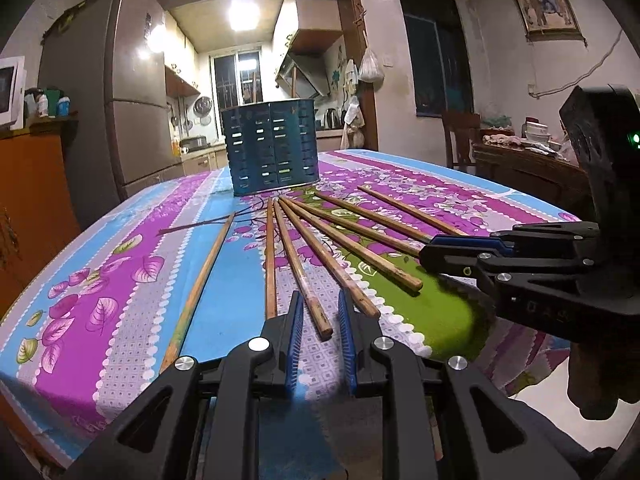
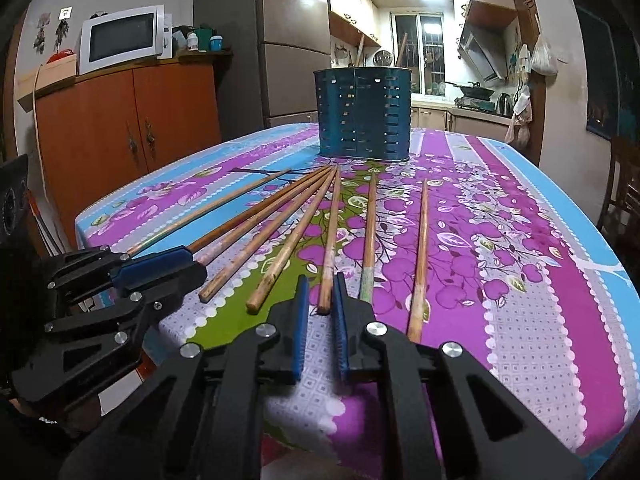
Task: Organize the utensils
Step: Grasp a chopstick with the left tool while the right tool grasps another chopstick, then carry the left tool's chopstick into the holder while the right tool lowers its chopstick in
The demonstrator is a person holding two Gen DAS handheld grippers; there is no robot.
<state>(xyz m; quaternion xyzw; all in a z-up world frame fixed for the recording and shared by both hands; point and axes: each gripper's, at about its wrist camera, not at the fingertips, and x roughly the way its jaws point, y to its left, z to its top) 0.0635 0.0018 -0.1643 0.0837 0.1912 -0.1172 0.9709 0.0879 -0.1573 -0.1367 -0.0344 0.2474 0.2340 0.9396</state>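
Note:
Several wooden chopsticks point(image 1: 304, 264) lie fanned out on the flowered tablecloth point(image 1: 120, 280), tips toward a blue slotted utensil holder point(image 1: 274, 146) at the far side. They also show in the right wrist view point(image 2: 296, 232), as does the holder point(image 2: 364, 114). My left gripper point(image 1: 320, 312) is open and empty, its fingers either side of the near end of one chopstick point(image 1: 316, 316). My right gripper point(image 2: 322, 292) is open and empty around the butt of another chopstick point(image 2: 330, 248). In the left wrist view the right gripper point(image 1: 432, 250) sits at the right.
An orange cabinet point(image 2: 128, 128) with a microwave point(image 2: 120, 38) stands left of the table, a fridge point(image 2: 288, 40) behind. A wooden chair point(image 1: 460, 136) and a cluttered sideboard point(image 1: 528, 160) stand to the right. The table's near edge point(image 2: 304, 420) lies under the grippers.

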